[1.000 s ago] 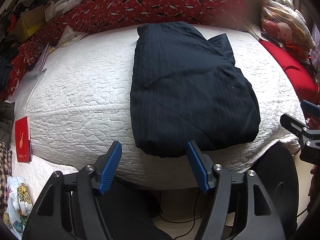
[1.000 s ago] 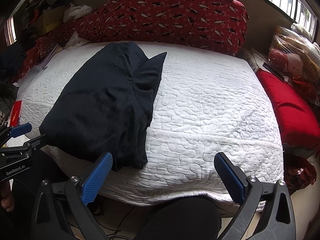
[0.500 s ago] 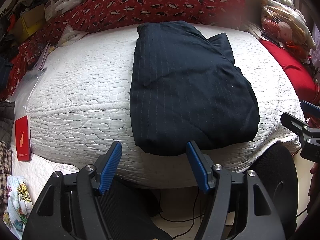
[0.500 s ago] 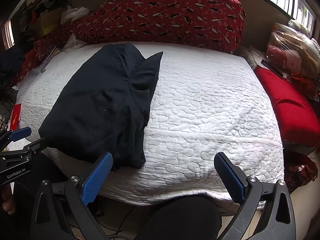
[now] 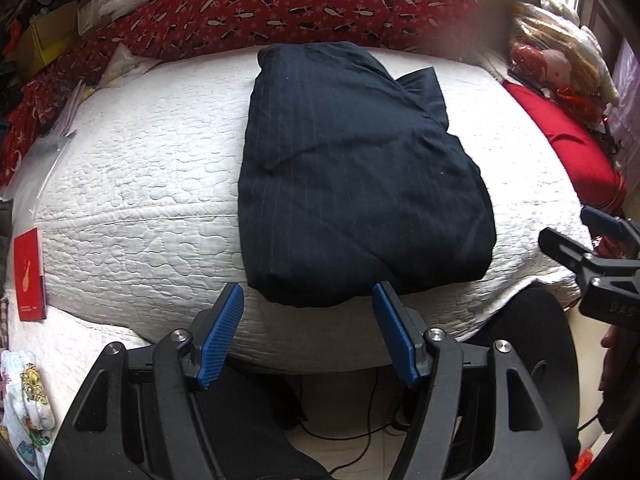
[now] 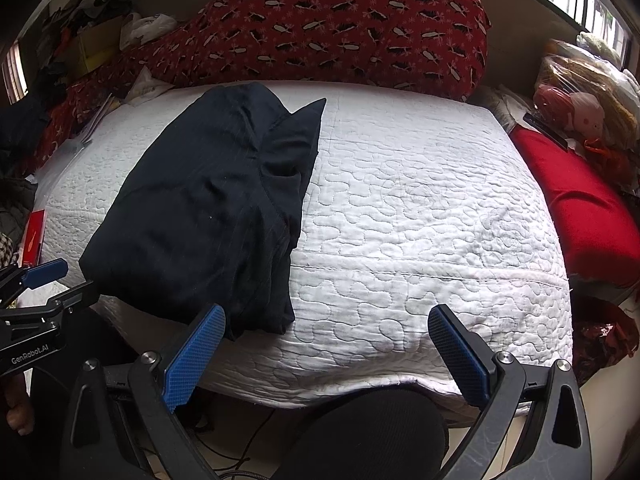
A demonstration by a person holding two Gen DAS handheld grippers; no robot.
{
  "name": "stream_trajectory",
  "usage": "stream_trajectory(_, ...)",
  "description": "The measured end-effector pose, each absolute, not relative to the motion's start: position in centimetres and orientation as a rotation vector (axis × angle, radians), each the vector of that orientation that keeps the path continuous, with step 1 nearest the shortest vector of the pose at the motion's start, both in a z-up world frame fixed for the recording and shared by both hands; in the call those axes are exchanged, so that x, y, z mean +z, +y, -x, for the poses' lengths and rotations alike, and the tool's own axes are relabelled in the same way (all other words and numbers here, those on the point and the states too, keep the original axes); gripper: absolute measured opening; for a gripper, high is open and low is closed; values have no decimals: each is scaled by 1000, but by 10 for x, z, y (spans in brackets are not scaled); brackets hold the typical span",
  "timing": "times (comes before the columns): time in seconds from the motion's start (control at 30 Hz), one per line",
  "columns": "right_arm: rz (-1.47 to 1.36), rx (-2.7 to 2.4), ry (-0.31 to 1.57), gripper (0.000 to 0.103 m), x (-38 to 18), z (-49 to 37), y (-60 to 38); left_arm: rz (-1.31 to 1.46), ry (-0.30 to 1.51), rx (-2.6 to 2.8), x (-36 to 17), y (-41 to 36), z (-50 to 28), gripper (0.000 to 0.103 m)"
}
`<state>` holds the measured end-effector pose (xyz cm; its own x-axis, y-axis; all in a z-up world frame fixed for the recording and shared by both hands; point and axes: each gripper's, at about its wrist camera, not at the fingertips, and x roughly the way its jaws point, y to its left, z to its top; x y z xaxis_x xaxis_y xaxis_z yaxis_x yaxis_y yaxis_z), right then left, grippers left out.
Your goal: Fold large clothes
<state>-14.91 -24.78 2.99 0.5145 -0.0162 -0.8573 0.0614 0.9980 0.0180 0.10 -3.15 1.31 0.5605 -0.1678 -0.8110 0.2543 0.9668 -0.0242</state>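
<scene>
Left wrist view: the folded dark garment is seen unmoved on the white quilt; left gripper and right gripper are still held apart, empty.

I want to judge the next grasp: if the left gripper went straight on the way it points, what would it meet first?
Probably the near edge of the dark folded garment, which lies between the open fingers of the left gripper on the white quilt. Depth is unclear, so the quilt's front edge could come first.
</scene>
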Motion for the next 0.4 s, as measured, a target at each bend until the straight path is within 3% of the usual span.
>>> stream_trajectory(0.4,-50,-73,1012,102,34,150,-249,-131,914,-246,20,-40,3,66)
